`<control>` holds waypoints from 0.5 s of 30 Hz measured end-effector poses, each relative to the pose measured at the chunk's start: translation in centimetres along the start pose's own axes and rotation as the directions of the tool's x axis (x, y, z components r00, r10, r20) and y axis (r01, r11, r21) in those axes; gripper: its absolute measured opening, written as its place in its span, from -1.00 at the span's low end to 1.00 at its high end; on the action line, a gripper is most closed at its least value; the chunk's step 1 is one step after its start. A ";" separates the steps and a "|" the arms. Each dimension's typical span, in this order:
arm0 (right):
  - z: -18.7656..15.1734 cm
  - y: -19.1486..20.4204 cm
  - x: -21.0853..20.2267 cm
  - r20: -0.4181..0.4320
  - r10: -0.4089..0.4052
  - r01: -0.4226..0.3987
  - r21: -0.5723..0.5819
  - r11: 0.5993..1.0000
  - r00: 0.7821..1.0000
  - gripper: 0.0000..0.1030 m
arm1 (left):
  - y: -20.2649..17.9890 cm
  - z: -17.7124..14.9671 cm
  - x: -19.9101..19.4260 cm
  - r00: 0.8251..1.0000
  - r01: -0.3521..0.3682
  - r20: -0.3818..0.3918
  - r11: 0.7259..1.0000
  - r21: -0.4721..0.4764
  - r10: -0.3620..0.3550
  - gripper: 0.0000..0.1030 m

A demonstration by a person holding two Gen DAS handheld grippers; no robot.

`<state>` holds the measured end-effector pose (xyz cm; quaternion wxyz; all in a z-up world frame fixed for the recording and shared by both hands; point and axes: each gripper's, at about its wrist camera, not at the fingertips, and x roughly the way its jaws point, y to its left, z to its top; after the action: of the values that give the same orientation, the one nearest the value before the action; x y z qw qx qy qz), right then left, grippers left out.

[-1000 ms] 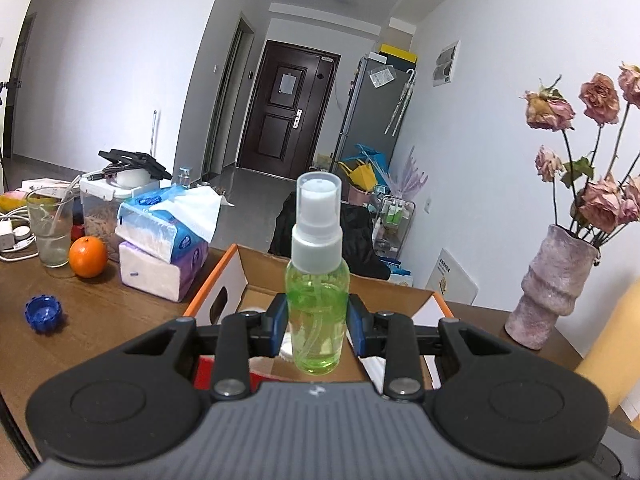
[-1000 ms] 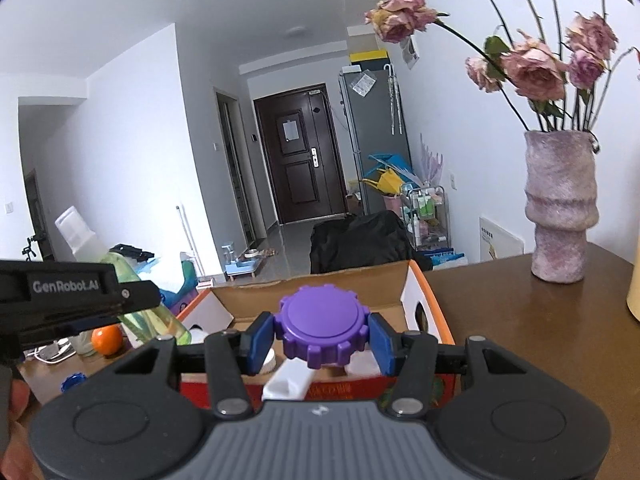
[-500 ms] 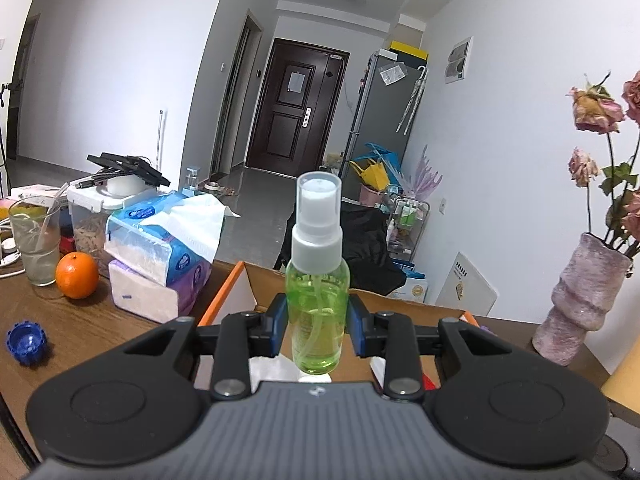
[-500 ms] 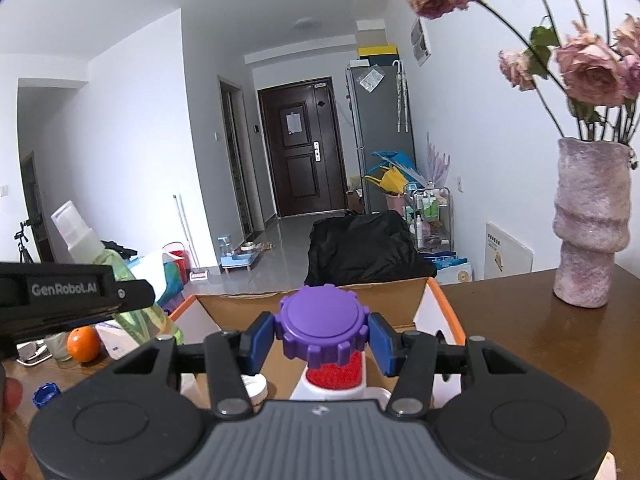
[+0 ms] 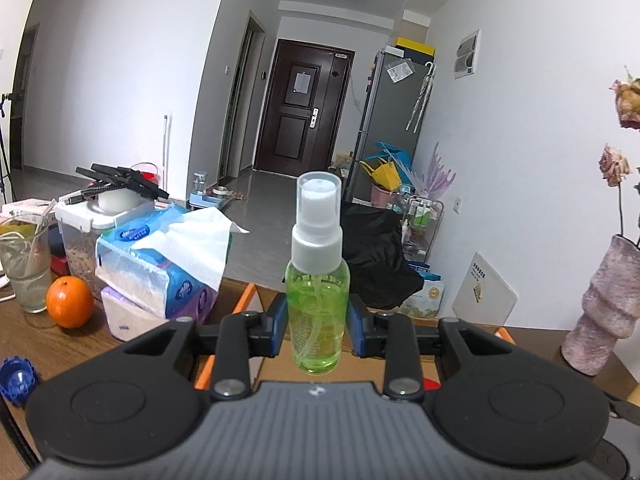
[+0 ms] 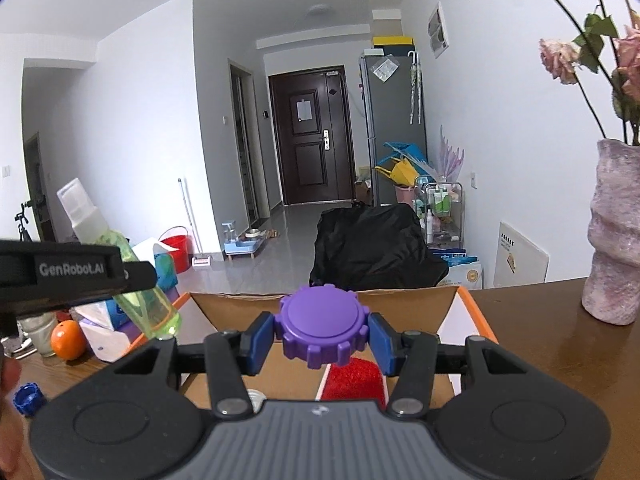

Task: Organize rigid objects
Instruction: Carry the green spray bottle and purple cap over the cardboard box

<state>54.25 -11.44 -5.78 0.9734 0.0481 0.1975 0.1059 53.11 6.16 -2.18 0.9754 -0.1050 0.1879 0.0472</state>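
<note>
The left gripper (image 5: 318, 330) is clamped on a green spray bottle (image 5: 317, 312), its 2 blue pads pressing the bottle's lower body from either side. The bottle stands upright, white pump and clear cap on top, its base hanging free above the near-left part of a cardboard box (image 6: 448, 308) with orange-edged flaps. The right gripper (image 6: 324, 338) grips a purple toothed cap (image 6: 322, 330) between its pads, flat face toward the camera, held over the open box. Inside the box, below the cap, lie a red patch (image 6: 352, 378) and a small white round item (image 6: 254, 396); what they are cannot be told.

In the right wrist view the left gripper (image 6: 120, 272) appears at the left with the bottle tilted in its grip, near the box's left flap. On the wooden table (image 5: 48, 344) to the left stand an orange (image 5: 69, 301), stacked tissue packs (image 5: 160, 276), a glass (image 5: 25, 268) and, nearest, a blue cap (image 5: 17, 374). At the far right stands a pink vase (image 6: 616, 232) of dried roses, well apart from the box.
</note>
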 end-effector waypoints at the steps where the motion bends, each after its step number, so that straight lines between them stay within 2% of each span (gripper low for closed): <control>1: 0.0 0.1 0.3 -0.004 0.000 0.000 -0.001 1.000 1.000 -0.02 | 0.1 0.1 0.3 1.000 -0.005 -0.002 1.000 0.001 0.005 -0.38; 8: 0.2 0.2 2.5 -0.054 0.010 -0.010 -0.003 1.000 0.998 -0.02 | 0.6 -0.1 2.6 0.999 -0.030 -0.040 0.999 0.014 0.030 -0.38; 15: 0.4 -0.1 2.8 -0.079 0.016 -0.016 0.008 1.000 0.997 -0.02 | 0.6 -0.5 3.5 0.996 -0.034 -0.076 0.999 0.029 0.036 -0.38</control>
<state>56.97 -10.93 -6.54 0.9638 0.0492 0.2357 0.1149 56.05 6.79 -4.06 0.9678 -0.0899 0.2278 0.0578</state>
